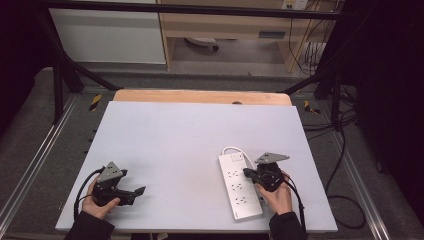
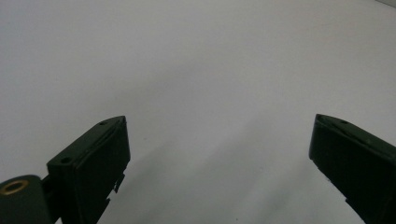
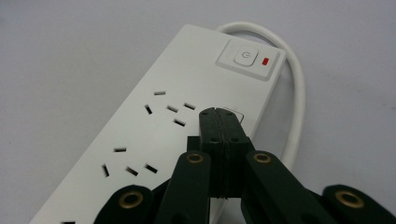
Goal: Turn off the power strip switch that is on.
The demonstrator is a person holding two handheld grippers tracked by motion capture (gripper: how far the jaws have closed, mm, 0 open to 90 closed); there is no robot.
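Note:
A white power strip point(image 1: 240, 187) lies on the white table point(image 1: 190, 145) at the front right, its power button point(image 3: 245, 57) and red indicator point(image 3: 266, 61) at the far end. Its white cable point(image 3: 294, 88) loops round that end. My right gripper point(image 1: 248, 172) hovers over the strip, jaws pressed together with nothing between them, tips point(image 3: 219, 113) just short of the button. At the front left my left gripper point(image 1: 140, 191) rests low over bare table, jaws wide apart point(image 2: 219, 140) and empty.
A wooden strip point(image 1: 200, 96) borders the table's far edge. Black frame posts and cables point(image 1: 340, 150) stand to the right of the table. Shelving and a white panel sit beyond the far edge.

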